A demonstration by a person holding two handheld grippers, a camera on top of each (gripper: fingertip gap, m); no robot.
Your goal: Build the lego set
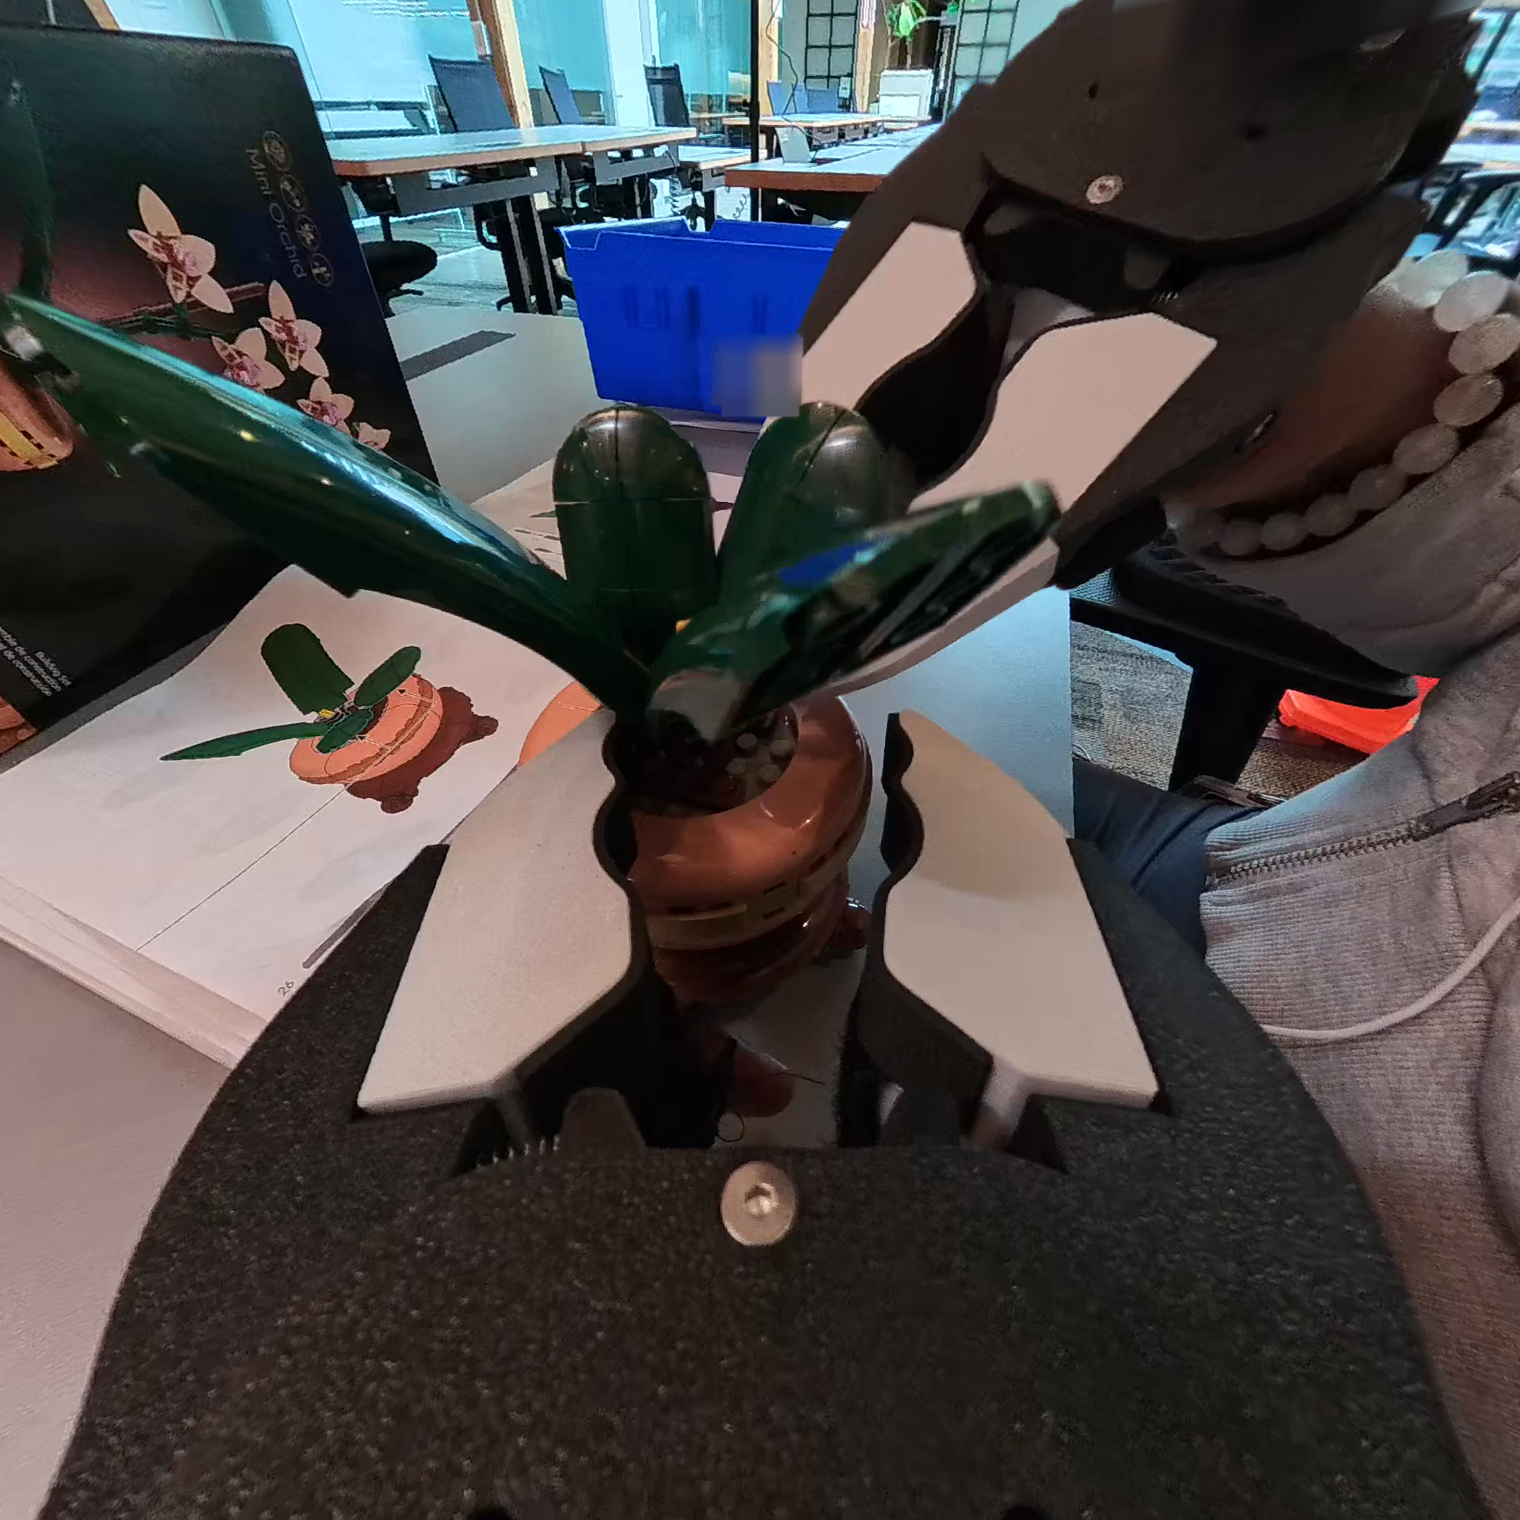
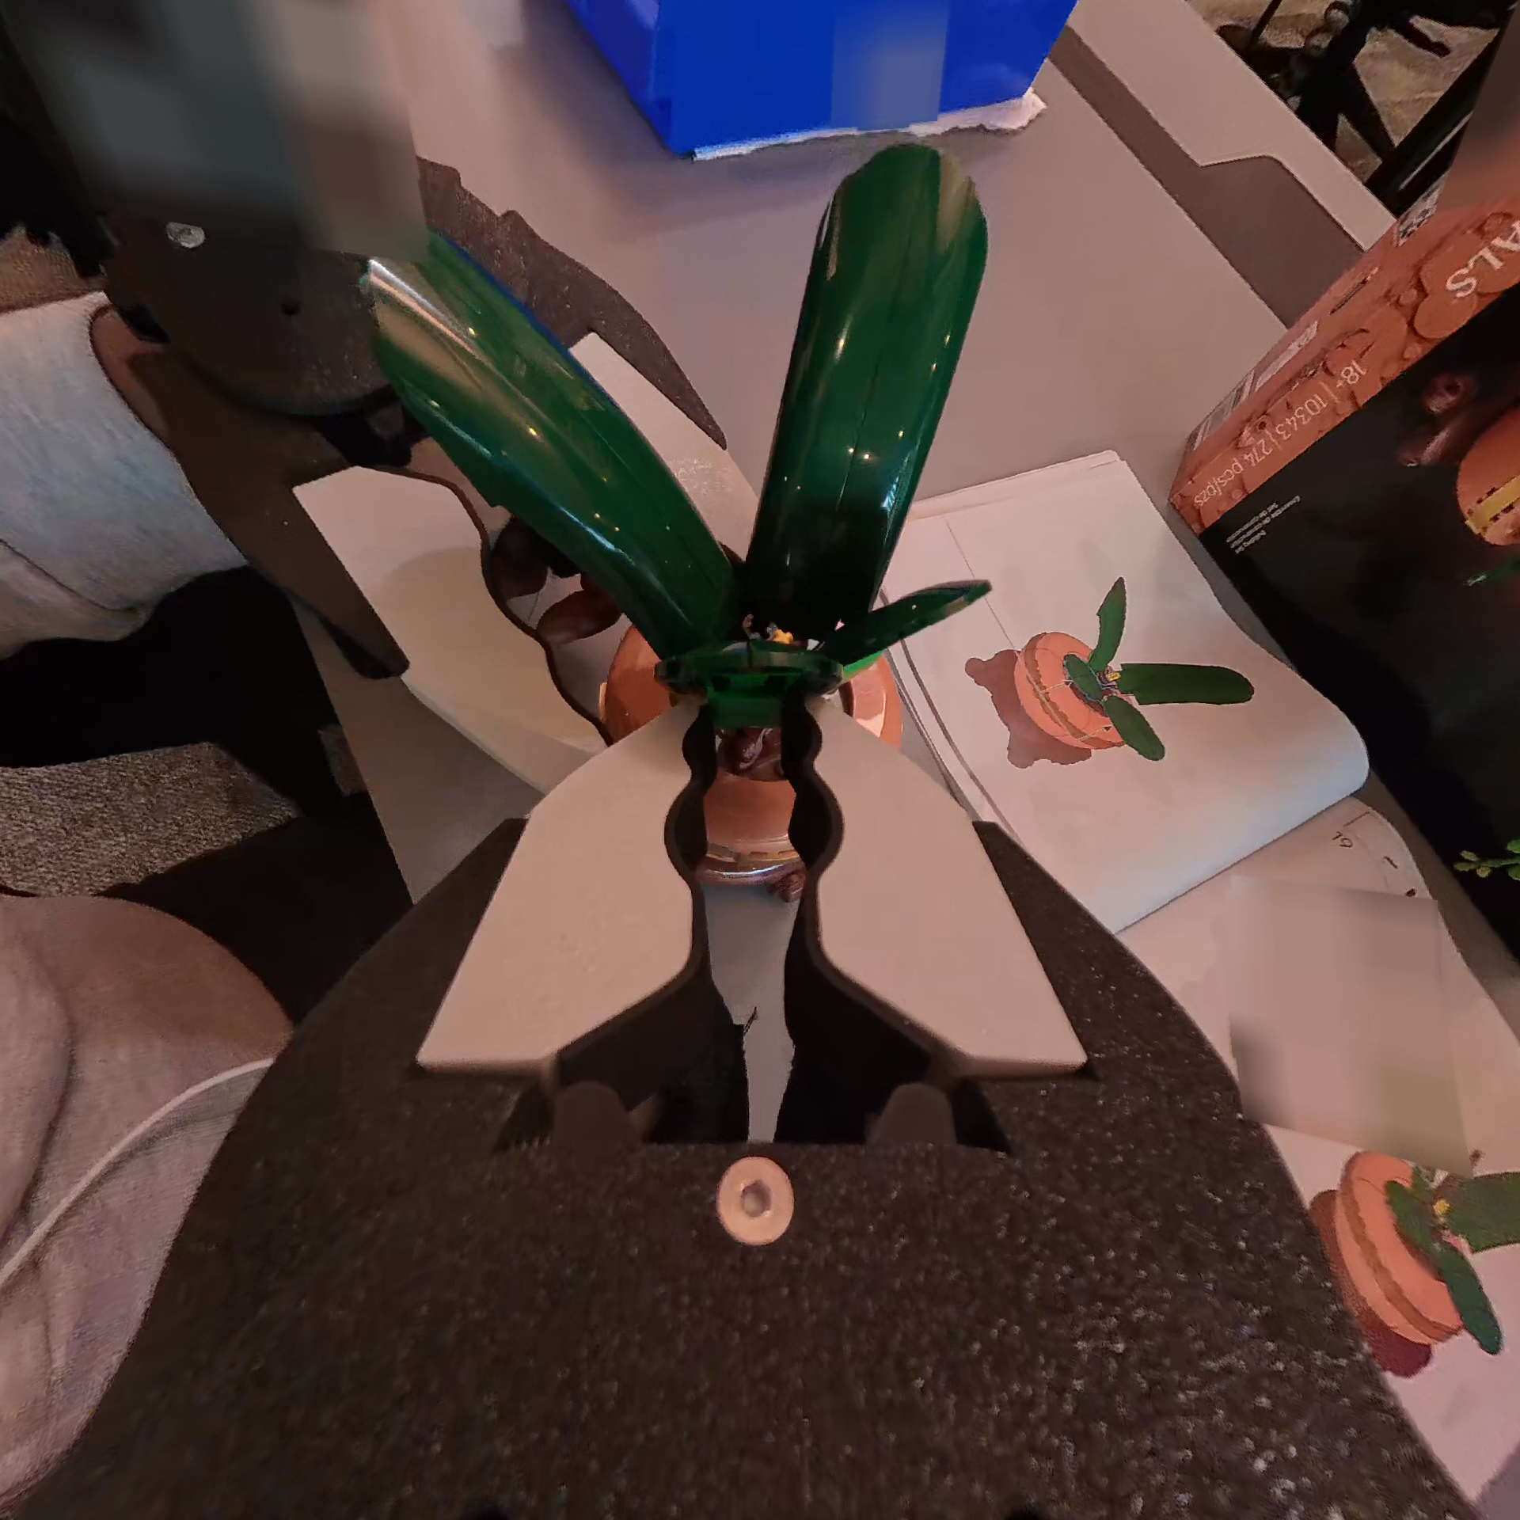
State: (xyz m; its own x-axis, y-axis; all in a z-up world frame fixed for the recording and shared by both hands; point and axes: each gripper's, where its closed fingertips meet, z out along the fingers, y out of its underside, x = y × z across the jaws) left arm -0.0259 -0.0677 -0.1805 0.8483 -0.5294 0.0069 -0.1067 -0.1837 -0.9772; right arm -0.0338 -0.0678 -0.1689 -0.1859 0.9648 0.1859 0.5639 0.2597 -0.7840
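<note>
A brown lego pot (image 1: 740, 831) with dark green leaves (image 1: 329, 493) stands on the grey table between the fingers of my left gripper (image 1: 757, 740), which is shut on it. My right gripper (image 1: 946, 559) comes in from the upper right and is shut on a short green leaf (image 1: 855, 600) at the pot's top. In the right wrist view the right gripper (image 2: 750, 724) pinches that leaf's end (image 2: 748, 670) over the pot (image 2: 748, 798). Two tall leaves (image 2: 872, 395) stand up behind it. The left gripper (image 2: 567, 592) shows at the left.
An open instruction booklet (image 1: 247, 822) lies left of the pot and also shows in the right wrist view (image 2: 1151, 781). The set's dark box (image 1: 164, 247) stands behind it. A blue bin (image 1: 699, 312) stands at the back. A person's grey sleeve and bead bracelet (image 1: 1464, 395) are at the right. Left and right tips are no more than a few centimetres apart.
</note>
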